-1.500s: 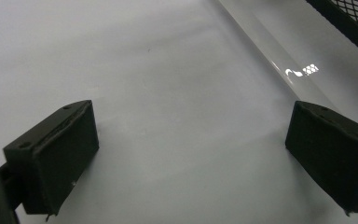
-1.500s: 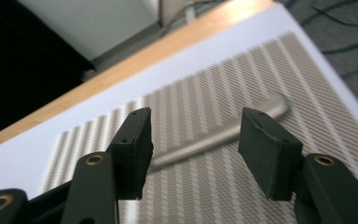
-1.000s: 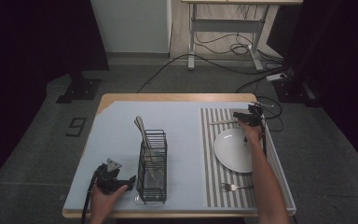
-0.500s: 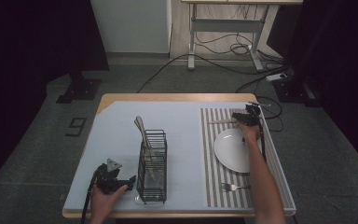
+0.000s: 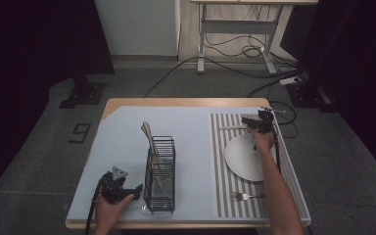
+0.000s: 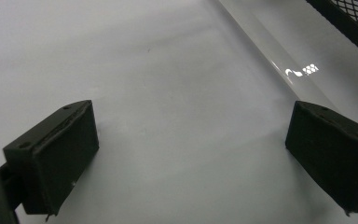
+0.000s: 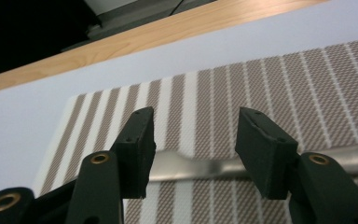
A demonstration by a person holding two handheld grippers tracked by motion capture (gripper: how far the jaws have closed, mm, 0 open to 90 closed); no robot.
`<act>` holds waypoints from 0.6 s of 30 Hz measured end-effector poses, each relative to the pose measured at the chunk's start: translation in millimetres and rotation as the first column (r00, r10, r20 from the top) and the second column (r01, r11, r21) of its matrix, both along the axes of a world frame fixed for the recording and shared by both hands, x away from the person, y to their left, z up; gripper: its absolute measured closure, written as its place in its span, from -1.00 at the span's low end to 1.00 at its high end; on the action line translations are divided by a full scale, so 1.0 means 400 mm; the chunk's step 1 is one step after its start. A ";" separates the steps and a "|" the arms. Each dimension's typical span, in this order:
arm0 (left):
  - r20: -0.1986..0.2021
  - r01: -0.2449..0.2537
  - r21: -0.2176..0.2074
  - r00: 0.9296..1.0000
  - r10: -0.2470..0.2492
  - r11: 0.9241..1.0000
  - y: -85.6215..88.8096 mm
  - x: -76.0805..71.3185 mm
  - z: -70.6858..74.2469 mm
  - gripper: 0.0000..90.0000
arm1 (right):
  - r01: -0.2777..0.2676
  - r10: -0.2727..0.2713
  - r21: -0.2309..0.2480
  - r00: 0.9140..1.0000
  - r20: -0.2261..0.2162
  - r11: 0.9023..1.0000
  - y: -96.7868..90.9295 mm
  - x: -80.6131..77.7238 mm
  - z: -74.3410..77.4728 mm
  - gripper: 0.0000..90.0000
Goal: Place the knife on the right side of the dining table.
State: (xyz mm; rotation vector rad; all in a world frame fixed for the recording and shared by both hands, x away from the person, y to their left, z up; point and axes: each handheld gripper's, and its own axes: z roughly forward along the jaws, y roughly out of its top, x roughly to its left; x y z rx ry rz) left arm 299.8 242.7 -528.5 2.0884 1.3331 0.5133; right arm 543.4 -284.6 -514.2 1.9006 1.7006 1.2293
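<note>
A: The right gripper (image 7: pixel 193 140) has its fingers half apart, straddling the knife (image 7: pixel 205 168) flat on the striped mat (image 5: pixel 220 161) beyond the plate (image 5: pixel 242 159).
B: Stiff, slick steel; best pinched mid-handle. The left gripper (image 6: pixel 191 154) rests wide open on the counter (image 5: pixel 127 137).

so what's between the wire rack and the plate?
High view: bare blue mat, then the striped placemat's left edge, between wire rack and plate. Fork lies nearer the front, off that line.
</note>
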 end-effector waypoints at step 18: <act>-0.001 0.001 0.000 1.000 -0.001 1.000 0.000 0.000 0.000 -0.96 | -0.165 0.169 -0.048 0.981 0.097 0.985 0.057 -0.203 0.098 -0.08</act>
